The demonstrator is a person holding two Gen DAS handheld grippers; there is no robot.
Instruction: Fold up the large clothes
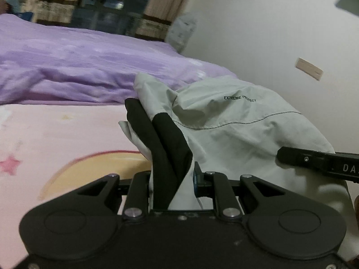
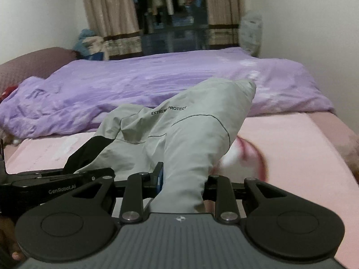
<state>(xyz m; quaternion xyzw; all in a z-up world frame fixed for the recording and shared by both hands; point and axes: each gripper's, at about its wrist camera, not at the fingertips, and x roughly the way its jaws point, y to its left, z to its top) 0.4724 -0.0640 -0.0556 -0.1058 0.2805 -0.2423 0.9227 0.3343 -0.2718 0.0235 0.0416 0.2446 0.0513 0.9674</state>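
Both grippers pinch the grey jacket (image 1: 235, 123) — the left gripper (image 1: 172, 179) narrowly on its black-trimmed fold, the right gripper (image 2: 182, 179) wider on bunched grey cloth.

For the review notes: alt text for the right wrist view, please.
The right tool grips a grey jacket lifted over a pink sheet. The left tool holds its black part at left; a purple duvet lies behind.

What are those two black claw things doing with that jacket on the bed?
A person is folding a grey and black jacket over a pink sheet. The left gripper pinches a part with black fabric, and the right gripper pinches a grey part. Both are shut on it, holding it up. A purple blanket lies behind.
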